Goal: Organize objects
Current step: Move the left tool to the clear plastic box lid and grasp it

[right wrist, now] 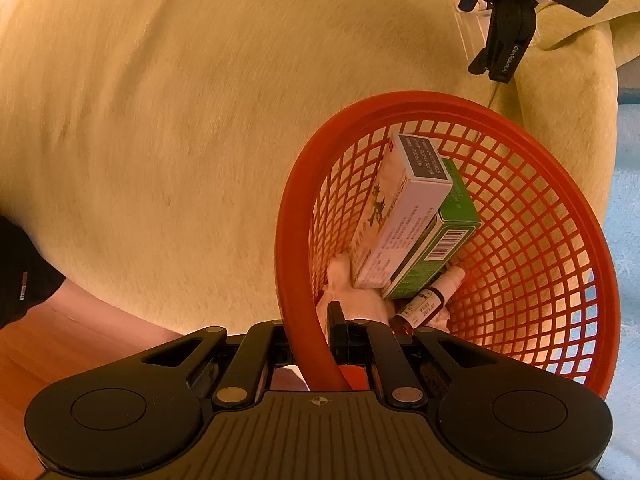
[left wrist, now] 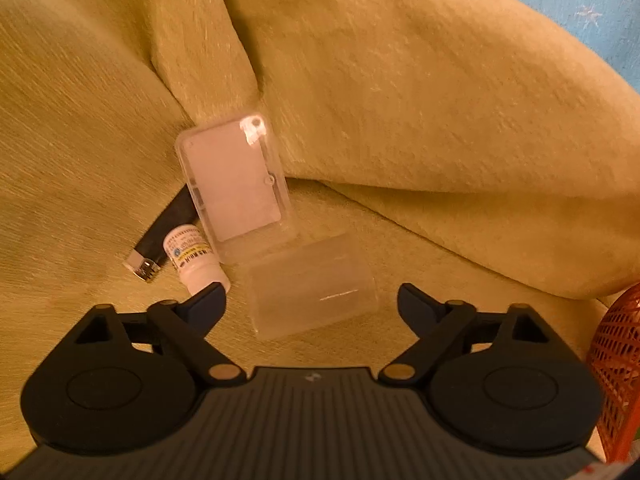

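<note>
On the yellow-green sofa lies an open clear plastic case, its lid propped against a cushion fold and its tray flat in front. A small white bottle and a black lighter-like stick lie just left of it. My left gripper stands open low over the tray, which lies between its fingers with no pad pressing on it; the left fingertip overlaps the bottle's cap. My right gripper is shut on the rim of the orange mesh basket.
The basket holds a white box, a green box, a small brown bottle and white cloth. Its edge shows right of the left gripper. A big cushion rises behind the case. A person's leg is at lower left.
</note>
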Tool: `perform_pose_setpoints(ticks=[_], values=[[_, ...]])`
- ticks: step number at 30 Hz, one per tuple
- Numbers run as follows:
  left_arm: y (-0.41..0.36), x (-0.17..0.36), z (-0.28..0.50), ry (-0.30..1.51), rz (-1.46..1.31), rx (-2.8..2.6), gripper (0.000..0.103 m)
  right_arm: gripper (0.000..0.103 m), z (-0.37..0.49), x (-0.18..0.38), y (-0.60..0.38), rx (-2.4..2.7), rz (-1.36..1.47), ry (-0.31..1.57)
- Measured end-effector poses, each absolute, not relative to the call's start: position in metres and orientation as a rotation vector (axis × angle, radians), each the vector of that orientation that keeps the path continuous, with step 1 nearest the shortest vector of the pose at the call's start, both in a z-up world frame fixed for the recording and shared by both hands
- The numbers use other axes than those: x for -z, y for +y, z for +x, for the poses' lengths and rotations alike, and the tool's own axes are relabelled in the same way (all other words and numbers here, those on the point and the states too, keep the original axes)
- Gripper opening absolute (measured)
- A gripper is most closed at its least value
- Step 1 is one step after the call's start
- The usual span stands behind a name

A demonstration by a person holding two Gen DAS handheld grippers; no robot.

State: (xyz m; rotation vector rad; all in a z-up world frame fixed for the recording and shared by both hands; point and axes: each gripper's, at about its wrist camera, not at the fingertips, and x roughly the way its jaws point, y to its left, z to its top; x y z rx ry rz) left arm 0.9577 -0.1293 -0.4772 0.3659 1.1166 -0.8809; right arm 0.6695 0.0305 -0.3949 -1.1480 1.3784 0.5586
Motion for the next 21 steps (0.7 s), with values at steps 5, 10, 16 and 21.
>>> perform_pose_setpoints(ticks=[5,10,16,21], values=[[-0.126,0.481,0.959,1.128,0.353,0.875,0.074,0.003,0.668,0.395,0.027,-0.560,-1.141,1.375],[-0.121,0.481,0.957,1.117,0.372,0.892,0.070,0.003,0.670,0.394,0.027,-0.561,-1.139,1.374],[-0.107,0.472,0.948,1.112,0.417,0.944,0.070,0.003,0.670,0.395,0.035,-0.563,-1.147,1.370],[-0.093,0.457,0.933,1.094,0.462,0.998,0.070,0.003,0.671,0.398,0.037,-0.562,-1.162,1.365]])
